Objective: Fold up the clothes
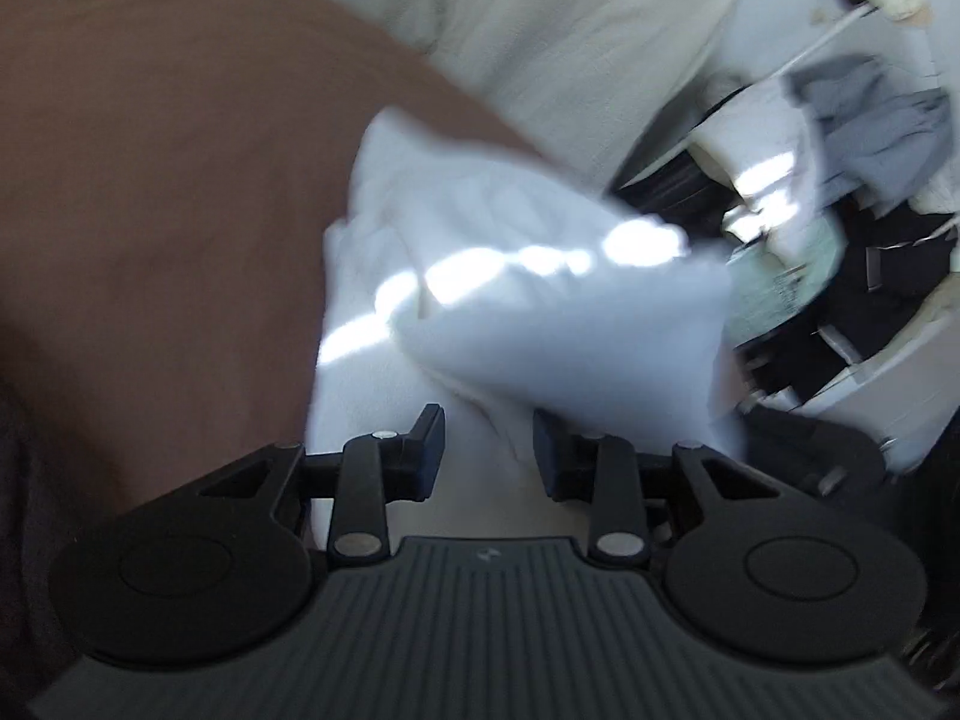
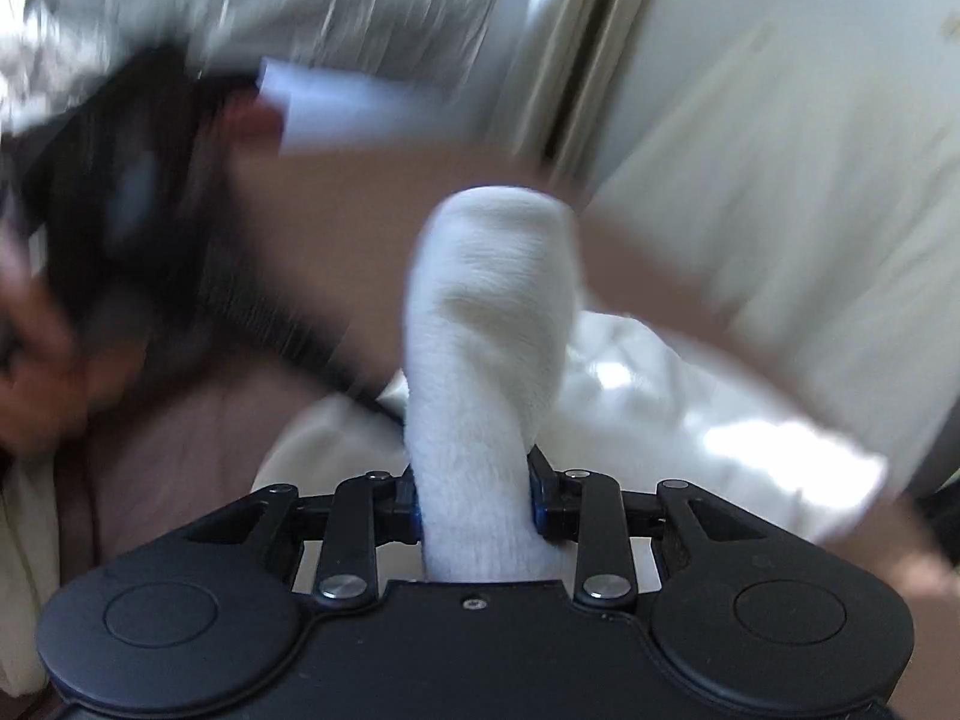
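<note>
Item one, the right tongs (image 2: 474, 501): we record both fingers pinching a white, fuzzy, tube-like roll of cloth (image 2: 486, 324), which rises upright from between them and ends in a rounded top. Just beyond and to the right of these tongs lies more white crumpled fabric (image 2: 690, 420), sunlit in patches, on a brown bedsheet (image 2: 336, 222). We cannot tell whether the roll and this fabric are one piece. Far left of the right tongs we note a blurred dark shape and a blurred hand (image 2: 42, 372); detail there is unreadable. Beyond and to the right stands a pale cream panel (image 2: 780, 180).

Item two, the left tongs (image 1: 489, 450): we record the fingers spread apart, nothing between them. Directly ahead of them, just beyond the fingertips, sits the white crumpled fabric (image 1: 510, 300), bunched, with a bright band of sunlight across it. It rests on the brown bedsheet (image 1: 150, 180), which extends to the left of these tongs. Farther ahead lies an off-white cover (image 1: 540, 30). To the far right we list a blurred heap of grey and dark clothes (image 1: 870, 120).
</note>
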Tool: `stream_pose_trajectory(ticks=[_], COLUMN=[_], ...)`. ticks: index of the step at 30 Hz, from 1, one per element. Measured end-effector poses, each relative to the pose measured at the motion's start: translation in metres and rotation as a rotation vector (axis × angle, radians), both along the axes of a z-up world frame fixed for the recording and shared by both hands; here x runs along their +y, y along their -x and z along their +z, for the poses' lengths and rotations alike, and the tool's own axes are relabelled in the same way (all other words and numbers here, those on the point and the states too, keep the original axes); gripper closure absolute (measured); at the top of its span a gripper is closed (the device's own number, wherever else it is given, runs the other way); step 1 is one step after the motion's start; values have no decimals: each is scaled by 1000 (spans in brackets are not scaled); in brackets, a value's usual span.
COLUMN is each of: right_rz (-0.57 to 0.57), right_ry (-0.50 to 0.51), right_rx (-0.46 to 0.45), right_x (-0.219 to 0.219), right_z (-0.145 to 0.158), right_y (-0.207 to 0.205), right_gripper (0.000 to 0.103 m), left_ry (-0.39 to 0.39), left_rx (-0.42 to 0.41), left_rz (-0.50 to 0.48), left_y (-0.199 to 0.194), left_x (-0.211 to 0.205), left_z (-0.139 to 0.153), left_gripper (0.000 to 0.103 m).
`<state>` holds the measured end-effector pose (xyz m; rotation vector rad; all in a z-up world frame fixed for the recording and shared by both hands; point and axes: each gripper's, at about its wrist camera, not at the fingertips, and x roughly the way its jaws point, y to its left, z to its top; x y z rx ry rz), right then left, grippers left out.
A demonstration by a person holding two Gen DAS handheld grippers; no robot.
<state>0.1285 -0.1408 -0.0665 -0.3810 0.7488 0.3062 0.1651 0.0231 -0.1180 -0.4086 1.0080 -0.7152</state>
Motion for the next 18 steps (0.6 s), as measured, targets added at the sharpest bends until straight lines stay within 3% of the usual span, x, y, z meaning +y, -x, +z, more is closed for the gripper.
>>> stream_pose_trajectory(ticks=[1, 3, 5, 10, 14, 18], right_rz=[-7, -6, -16, -73, -106, -109], right_ry=[0, 8, -3, -135, -122, -97], right_rx=[-5, -41, -71, -107, -71, -96], right_x=[2, 5, 2, -17, -15, 6], right_z=[-13, -26, -21, 5, -11, -11], right_y=[1, 7, 12, 21, 23, 19], right_gripper=[68, 68, 68, 68, 68, 67], left_ry=[-51, -52, -13, 70, 187, 238], left_rx=[-13, 10, 25, -61, -25, -57], left_rz=[-3, 17, 46, 136, 130, 85], left_y=[0, -2, -4, 0, -3, 9], left_x=[-4, -6, -2, 19, 31, 26], left_z=[-5, -13, -15, 8, 13, 29], left_gripper=[73, 73, 73, 71, 70, 70])
